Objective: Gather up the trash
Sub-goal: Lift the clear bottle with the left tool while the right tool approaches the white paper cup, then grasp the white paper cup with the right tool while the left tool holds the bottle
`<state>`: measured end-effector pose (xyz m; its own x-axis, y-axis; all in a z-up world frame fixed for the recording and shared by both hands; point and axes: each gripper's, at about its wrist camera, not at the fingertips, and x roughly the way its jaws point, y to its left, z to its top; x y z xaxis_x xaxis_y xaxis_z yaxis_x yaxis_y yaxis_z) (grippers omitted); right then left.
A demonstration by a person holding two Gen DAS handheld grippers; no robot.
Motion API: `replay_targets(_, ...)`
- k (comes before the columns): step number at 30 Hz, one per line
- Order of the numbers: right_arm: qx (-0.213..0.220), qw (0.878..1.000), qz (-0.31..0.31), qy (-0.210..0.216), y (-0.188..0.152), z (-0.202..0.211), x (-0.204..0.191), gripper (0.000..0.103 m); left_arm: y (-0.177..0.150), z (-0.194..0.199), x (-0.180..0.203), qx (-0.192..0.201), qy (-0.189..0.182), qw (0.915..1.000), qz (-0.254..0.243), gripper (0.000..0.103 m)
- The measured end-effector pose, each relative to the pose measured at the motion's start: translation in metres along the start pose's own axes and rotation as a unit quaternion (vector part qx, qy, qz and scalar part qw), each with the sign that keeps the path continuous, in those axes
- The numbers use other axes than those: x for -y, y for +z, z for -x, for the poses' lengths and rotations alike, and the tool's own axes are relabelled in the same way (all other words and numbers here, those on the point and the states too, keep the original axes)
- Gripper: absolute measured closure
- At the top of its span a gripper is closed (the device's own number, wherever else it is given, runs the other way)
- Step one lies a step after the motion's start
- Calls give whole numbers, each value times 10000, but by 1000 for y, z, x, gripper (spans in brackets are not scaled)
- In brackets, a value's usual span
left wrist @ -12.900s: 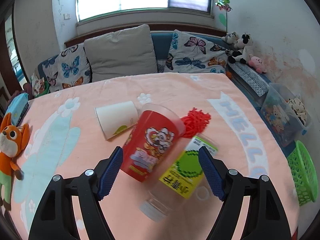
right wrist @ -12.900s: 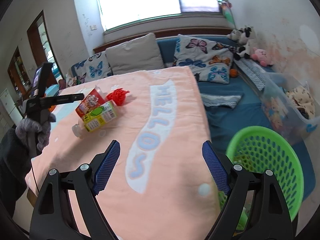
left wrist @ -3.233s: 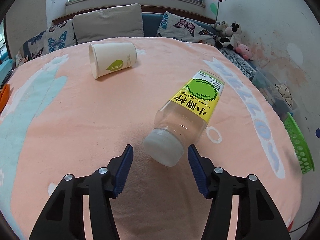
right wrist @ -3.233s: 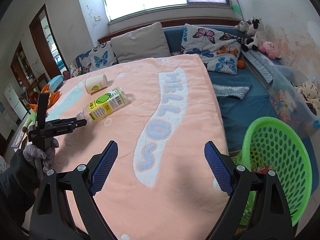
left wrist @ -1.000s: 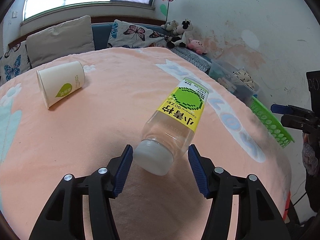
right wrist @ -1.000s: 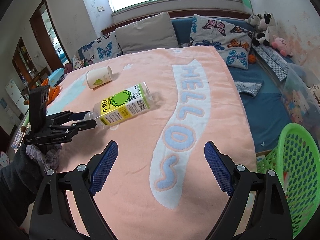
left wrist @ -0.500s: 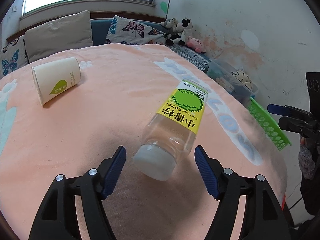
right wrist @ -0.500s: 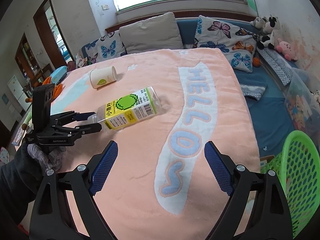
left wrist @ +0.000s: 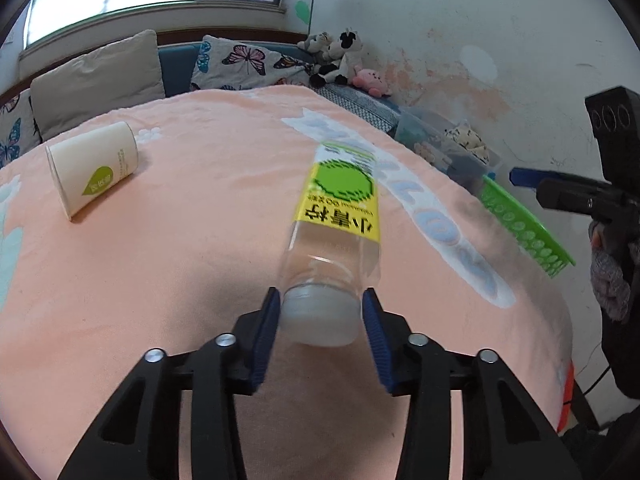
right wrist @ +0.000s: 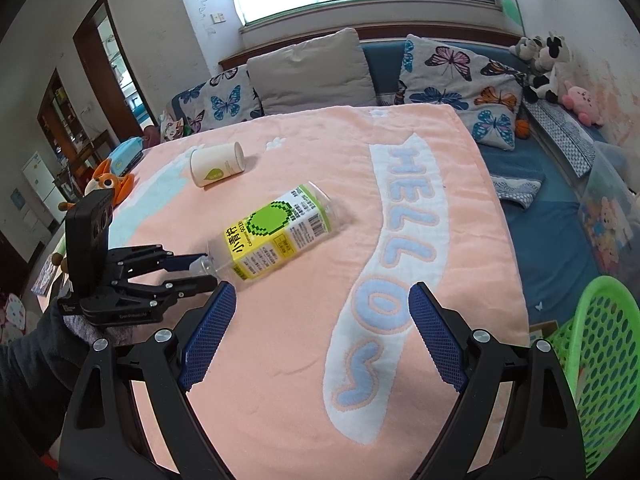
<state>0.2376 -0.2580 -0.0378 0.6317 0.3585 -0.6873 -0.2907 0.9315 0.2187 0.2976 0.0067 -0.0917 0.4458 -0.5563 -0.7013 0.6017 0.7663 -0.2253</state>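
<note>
Left claw: the left gripper (left wrist: 321, 316) is pinching the white cap end of the clear plastic bottle with the yellow-and-green label (left wrist: 338, 216), one blue pad touching each side of the cap.
Bottle: it is pointing away toward 12 o'clock in the left wrist view; in the right wrist view (right wrist: 276, 236) its far end is lying on the peach "HELLO" blanket (right wrist: 320, 360).
Right claw: the right gripper (right wrist: 318, 336) is hanging spread wide above the blanket, gripping nothing.
Paper cup: the cream paper cup with a green leaf mark (left wrist: 93, 172) is lying on its side at 10 o'clock of the bottle, well apart.
Basket: the green perforated plastic basket (right wrist: 600, 364) is sitting off the blanket's edge at 4 o'clock in the right wrist view.
</note>
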Motion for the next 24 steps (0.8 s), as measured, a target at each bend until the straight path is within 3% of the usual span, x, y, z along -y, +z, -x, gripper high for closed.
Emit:
replay_targets(8,-22,9999,111,40,8,-5,-9,15,-1,1,11,47,406,9992,-40,63)
replay_targets(12,-20,9995,292,94,23,-8,-19,15,-3,11,18,79,826,9965,107,64)
replay_targets(15,-8,9986,458,258,43,-14,-31,15,-5,29,13,142,873,9951,438,64)
replay_targets(24,-269,9895,1030,977,109,-86,-90,15,-28,94,7,422,1185,9883,863,64)
